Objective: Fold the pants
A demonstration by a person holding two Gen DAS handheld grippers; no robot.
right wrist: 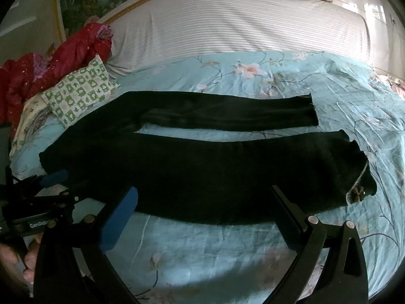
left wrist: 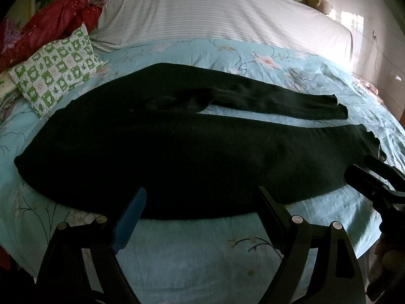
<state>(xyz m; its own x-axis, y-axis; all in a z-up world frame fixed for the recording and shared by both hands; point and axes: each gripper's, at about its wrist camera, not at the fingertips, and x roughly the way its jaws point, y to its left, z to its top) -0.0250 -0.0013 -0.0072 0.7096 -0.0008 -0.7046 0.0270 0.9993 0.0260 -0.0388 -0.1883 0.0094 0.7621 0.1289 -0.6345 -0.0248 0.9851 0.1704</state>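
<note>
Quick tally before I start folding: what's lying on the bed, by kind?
Black pants: 1
Green-and-white checked pillow: 1
Red bedding bundle: 1
Blue floral cover: 1
White striped sheet: 1
Total: 5

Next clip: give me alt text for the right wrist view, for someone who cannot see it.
Black pants lie flat and unfolded on a floral turquoise bedspread, legs apart and pointing right. The open right claw hovers over their near edge; the left claw sits by the waistband.
</note>
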